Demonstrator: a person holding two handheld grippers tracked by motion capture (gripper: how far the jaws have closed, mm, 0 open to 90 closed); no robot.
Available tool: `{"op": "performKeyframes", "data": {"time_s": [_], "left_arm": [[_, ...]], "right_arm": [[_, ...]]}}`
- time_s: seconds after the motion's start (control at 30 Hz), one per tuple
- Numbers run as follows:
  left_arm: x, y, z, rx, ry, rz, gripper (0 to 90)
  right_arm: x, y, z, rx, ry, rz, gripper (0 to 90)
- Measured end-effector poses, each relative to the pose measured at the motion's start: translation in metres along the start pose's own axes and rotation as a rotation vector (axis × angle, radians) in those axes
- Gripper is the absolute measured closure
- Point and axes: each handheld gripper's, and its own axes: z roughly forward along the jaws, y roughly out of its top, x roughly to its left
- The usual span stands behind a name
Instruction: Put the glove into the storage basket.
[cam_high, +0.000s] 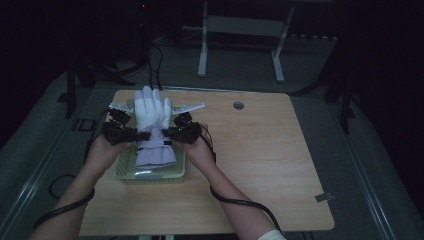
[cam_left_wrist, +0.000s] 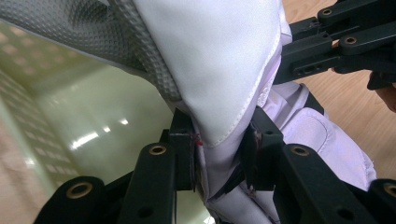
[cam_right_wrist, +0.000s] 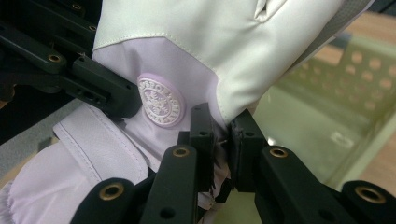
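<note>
A white and lilac glove (cam_high: 154, 125) is held over a pale green basket (cam_high: 150, 175) at about nine o'clock on the wooden table (cam_high: 260, 165), fingers toward twelve o'clock and cuff toward six. The left gripper (cam_high: 142, 135) pinches the glove's nine-o'clock edge at the wrist; the right gripper (cam_high: 167, 132) pinches the three-o'clock edge at the same level, so the two grips face each other across the narrowest part of the glove. This paired hold likely serves to keep the glove spread flat and level, so that neither the fingers nor the cuff folds under as it is brought to the basket. In the left gripper view the jaws are clamped on a fold of lilac fabric (cam_left_wrist: 219, 163) just below the white stitched hem, with the basket's glossy floor (cam_left_wrist: 93, 121) beyond at ten o'clock and the other gripper (cam_left_wrist: 336, 46) at two o'clock. In the right gripper view the jaws are likewise closed tight on the seam where white meets lilac, a round snowflake badge (cam_right_wrist: 161, 101) lies just beside them at eleven o'clock, and the basket's perforated wall (cam_right_wrist: 345, 84) shows at three o'clock. The glove is longer than the basket, so the fingers overhang its far rim; judged from this, lowering it in would call for shifting it toward six o'clock or letting the fingers bend.
</note>
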Motion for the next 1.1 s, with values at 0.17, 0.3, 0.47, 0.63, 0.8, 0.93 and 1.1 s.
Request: {"op": "performKeyframes", "data": {"time_s": [0.17, 0.3, 0.47, 0.63, 0.8, 0.93, 1.1], "left_arm": [[0.002, -0.010, 0.017, 0.024, -0.012, -0.009, 68.9], [0.002, -0.018, 0.027, 0.040, -0.010, -0.028, 68.9], [0.000, -0.022, 0.036, 0.072, -0.003, -0.031, 68.5], [0.002, -0.023, 0.046, 0.120, 0.009, -0.052, 68.0], [0.005, -0.025, 0.050, 0.153, 0.010, -0.087, 68.0], [0.007, -0.026, 0.053, 0.171, 0.010, -0.101, 67.2], [0.008, -0.028, 0.064, 0.198, 0.043, -0.131, 59.3]], "right_arm": [[-0.008, -0.017, 0.008, 0.038, -0.004, 0.016, 81.5], [-0.007, -0.025, 0.014, 0.069, -0.027, -0.002, 81.4], [-0.009, -0.033, 0.017, 0.098, -0.031, 0.005, 81.2], [-0.010, -0.036, 0.025, 0.162, -0.050, 0.001, 80.8], [-0.009, -0.037, 0.032, 0.188, -0.064, -0.009, 80.9], [-0.008, -0.037, 0.033, 0.202, -0.068, -0.008, 80.5], [-0.008, -0.037, 0.033, 0.197, -0.083, -0.009, 74.5]]}}
